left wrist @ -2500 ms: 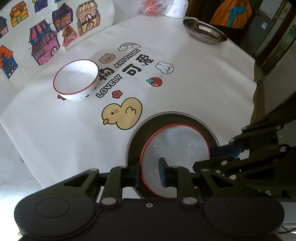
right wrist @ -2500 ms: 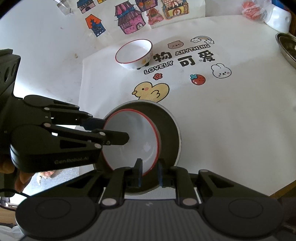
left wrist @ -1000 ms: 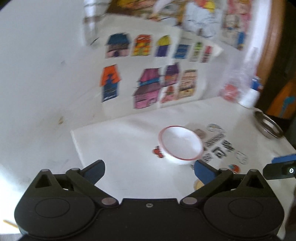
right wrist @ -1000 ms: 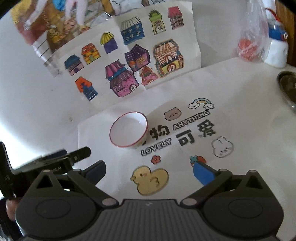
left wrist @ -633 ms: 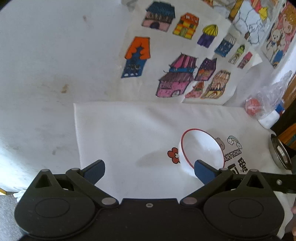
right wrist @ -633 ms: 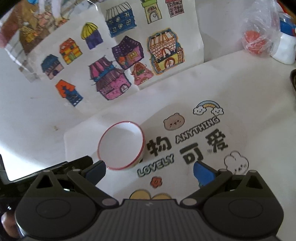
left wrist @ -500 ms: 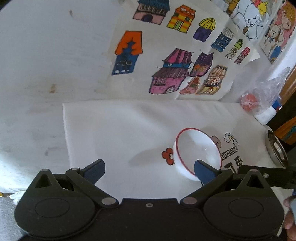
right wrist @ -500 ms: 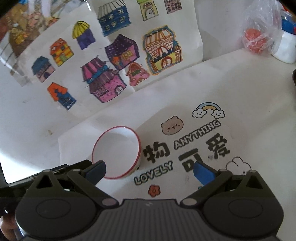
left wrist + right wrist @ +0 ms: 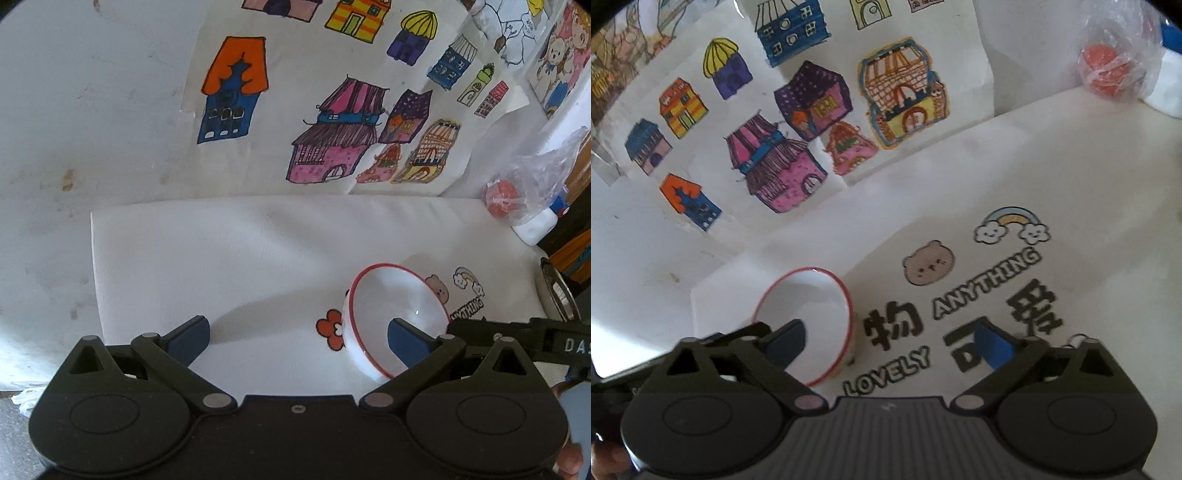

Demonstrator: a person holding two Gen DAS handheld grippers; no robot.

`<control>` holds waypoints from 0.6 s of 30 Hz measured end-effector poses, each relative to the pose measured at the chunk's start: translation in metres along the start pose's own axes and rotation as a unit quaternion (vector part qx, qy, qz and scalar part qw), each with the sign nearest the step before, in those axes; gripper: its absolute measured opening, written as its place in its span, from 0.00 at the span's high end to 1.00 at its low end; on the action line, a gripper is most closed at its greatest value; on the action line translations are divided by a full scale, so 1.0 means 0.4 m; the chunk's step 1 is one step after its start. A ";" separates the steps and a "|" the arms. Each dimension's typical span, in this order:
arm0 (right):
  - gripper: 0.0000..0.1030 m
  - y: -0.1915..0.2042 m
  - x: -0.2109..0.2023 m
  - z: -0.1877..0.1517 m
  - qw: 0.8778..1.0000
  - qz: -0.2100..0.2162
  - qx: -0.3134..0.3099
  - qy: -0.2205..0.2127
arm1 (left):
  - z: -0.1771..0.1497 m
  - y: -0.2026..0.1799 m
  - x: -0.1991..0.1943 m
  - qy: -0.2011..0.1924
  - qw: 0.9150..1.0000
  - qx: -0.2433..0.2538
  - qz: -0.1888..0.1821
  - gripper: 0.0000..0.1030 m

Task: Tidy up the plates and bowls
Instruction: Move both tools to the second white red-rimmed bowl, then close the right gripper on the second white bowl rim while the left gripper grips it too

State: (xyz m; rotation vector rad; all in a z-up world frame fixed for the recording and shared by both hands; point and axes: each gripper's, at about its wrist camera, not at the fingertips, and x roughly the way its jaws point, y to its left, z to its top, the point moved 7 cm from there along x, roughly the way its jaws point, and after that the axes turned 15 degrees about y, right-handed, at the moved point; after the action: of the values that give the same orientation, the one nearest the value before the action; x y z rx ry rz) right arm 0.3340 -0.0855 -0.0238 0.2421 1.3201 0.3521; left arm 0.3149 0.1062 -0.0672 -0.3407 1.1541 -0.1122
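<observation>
- Red-rimmed white bowl point(image 9: 397, 317) sits upright on the white printed cloth point(image 9: 258, 251) over the table, just left of the bear print point(image 9: 927, 264) and well in front of the house drawings on the wall; it is the thing both views have now closed in on.
- Left tongs point(image 9: 299, 332) are spread wide and hold nothing. Their right pad now overlaps the bowl's mouth in the left wrist view, where a second ago the bowl lay farther ahead; whether it touches the rim I cannot tell.
- Right tongs point(image 9: 892, 341) also hold nothing. Their jaws have just been closing a little from full spread, with the bowl's right rim in the gap between them and the left pad over the bowl's inside; no pad visibly presses on it.
- Bear print as landmark: the steel dish point(image 9: 556, 291) lies far right of it, untouched.
- Judged from this, the earlier bowl-on-plate pair is out of view and the next pick is this bowl, probably by the right tongs pinching its wall.
</observation>
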 end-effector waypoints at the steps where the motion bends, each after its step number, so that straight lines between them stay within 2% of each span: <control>1: 0.16 0.002 0.002 0.001 1.000 0.005 0.001 0.001 | 0.002 -0.001 0.001 -0.001 1.000 -0.003 -0.001 0.01; 6: 0.27 -0.001 0.011 0.004 1.000 0.015 0.010 0.003 | 0.002 -0.008 -0.001 -0.006 1.000 -0.005 -0.022 0.02; 10: 0.40 0.005 0.022 0.001 1.000 0.027 0.008 0.008 | -0.004 -0.015 -0.001 -0.010 1.000 0.004 -0.027 0.07; 12: 0.41 0.012 0.025 0.001 0.999 0.032 0.005 0.007 | -0.005 -0.018 -0.001 -0.012 0.999 0.005 -0.032 0.14; 16: 0.59 0.020 0.033 -0.003 0.999 0.045 0.006 0.011 | -0.003 -0.026 0.003 -0.012 0.999 0.005 -0.044 0.29; 18: 0.63 0.021 0.034 -0.006 0.999 0.047 0.007 0.012 | -0.003 -0.031 0.006 -0.012 0.999 0.002 -0.052 0.37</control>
State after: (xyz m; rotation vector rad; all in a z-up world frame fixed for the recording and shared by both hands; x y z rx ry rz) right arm 0.3334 -0.0726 -0.0337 0.3135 1.3375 0.4261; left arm 0.3158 0.0937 -0.0657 -0.3980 1.1124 -0.2009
